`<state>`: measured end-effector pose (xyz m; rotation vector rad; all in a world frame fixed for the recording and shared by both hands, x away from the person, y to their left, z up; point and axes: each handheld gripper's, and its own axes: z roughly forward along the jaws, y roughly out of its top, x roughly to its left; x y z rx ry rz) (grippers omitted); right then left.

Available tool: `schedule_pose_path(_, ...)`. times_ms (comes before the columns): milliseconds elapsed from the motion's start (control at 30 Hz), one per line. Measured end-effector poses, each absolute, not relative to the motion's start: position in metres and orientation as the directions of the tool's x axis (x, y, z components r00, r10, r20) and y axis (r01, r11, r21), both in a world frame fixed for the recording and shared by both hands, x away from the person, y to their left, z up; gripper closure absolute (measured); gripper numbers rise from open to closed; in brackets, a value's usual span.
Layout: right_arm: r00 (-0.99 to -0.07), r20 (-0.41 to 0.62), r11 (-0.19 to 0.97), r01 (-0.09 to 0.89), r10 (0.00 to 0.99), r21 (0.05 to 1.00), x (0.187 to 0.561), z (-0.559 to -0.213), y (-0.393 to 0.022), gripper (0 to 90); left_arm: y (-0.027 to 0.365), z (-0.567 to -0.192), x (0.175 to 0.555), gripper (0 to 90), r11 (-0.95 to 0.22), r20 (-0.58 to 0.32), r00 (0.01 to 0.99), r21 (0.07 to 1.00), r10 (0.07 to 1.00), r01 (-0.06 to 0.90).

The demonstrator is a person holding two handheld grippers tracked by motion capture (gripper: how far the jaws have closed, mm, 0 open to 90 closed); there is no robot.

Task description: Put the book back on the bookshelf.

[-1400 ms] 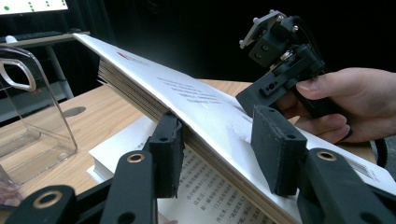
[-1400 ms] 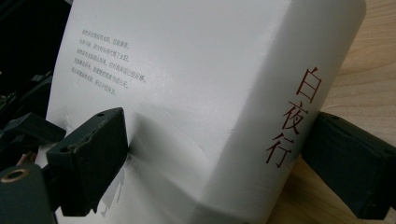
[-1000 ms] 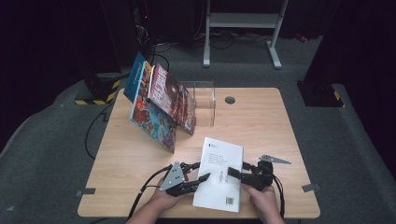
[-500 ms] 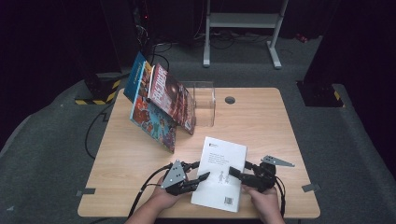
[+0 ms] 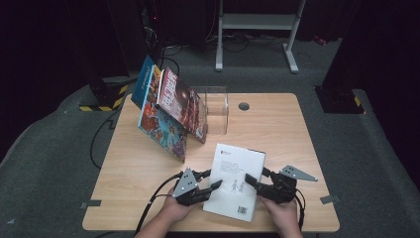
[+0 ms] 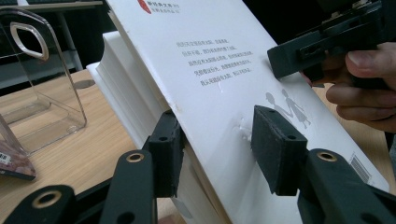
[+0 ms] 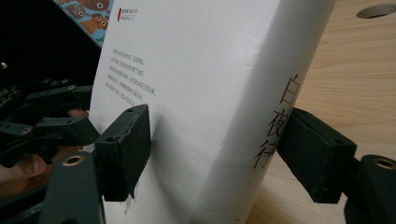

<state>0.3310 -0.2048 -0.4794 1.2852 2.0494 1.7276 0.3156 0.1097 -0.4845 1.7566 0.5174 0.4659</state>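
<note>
Both grippers clamp the white book (image 5: 236, 181): the left gripper (image 5: 207, 184) pinches its page edge, while the right gripper (image 5: 255, 180), jaws just closing, squeezes its spine.

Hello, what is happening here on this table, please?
A person holds a claw in each hand and works on a thick white book at the near edge of the wooden table. The left claw grips the page edge. The right claw has just been closing and now touches the spine side. Behind, colourful books lean beside a clear stand.
</note>
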Motion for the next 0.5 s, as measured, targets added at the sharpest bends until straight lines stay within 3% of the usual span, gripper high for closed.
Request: schedule_pose_path(500, -0.619, 0.298, -0.033, 0.402, 0.726, 0.915, 0.3225, -0.4694, -0.2001, 31.8, 0.1056, -0.4826, 0.3141, 53.0, -0.219, 0.053, 0.781, 0.970, 0.622, 0.108)
